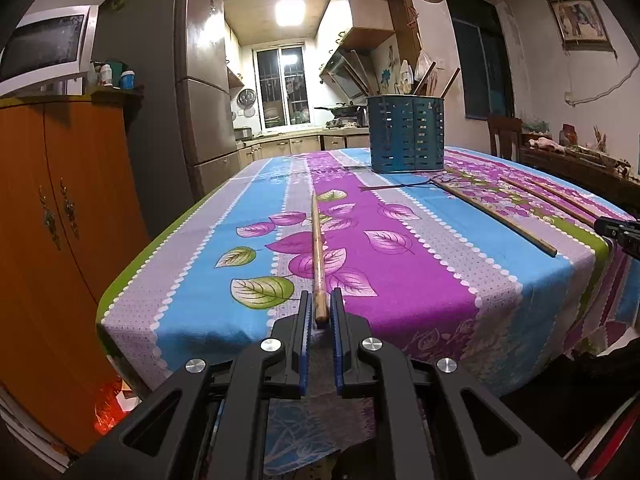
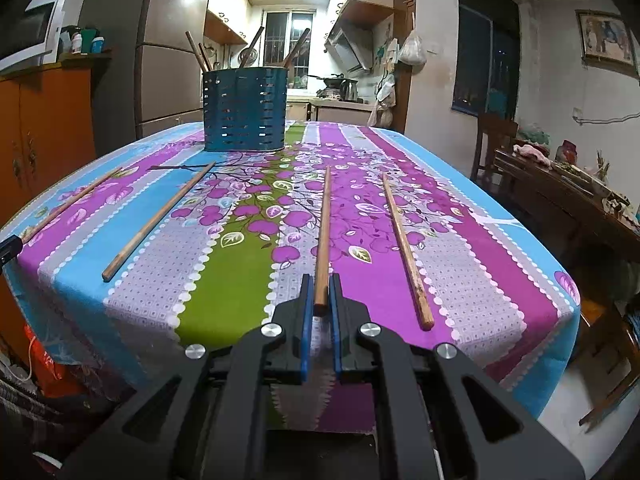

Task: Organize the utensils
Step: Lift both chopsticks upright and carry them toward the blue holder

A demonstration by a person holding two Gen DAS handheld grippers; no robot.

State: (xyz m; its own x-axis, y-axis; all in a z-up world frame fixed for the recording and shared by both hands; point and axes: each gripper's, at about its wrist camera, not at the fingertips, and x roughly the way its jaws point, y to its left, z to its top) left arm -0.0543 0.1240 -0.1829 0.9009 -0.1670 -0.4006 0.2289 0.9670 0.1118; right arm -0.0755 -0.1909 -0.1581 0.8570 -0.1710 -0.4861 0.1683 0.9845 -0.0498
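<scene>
Now each hand-held gripper, left (image 1: 320, 309) and right (image 2: 321, 294), tight on a chopstick (image 1: 319, 256)

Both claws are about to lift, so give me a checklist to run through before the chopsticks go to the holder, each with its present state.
1. Left claw shut on its chopstick: ok, pinched at the near end.
2. Right claw shut on its chopstick: ok, also at the near end.
3. Far tips off the tablecloth: not ok, both sticks look to lie along it.
4. Holder upright: ok, standing at the far end.
5. Room in the holder: cannot tell, sticks already lean out of it.
6. Loose chopsticks left: not ok, one at left and one at right remain flat.
</scene>
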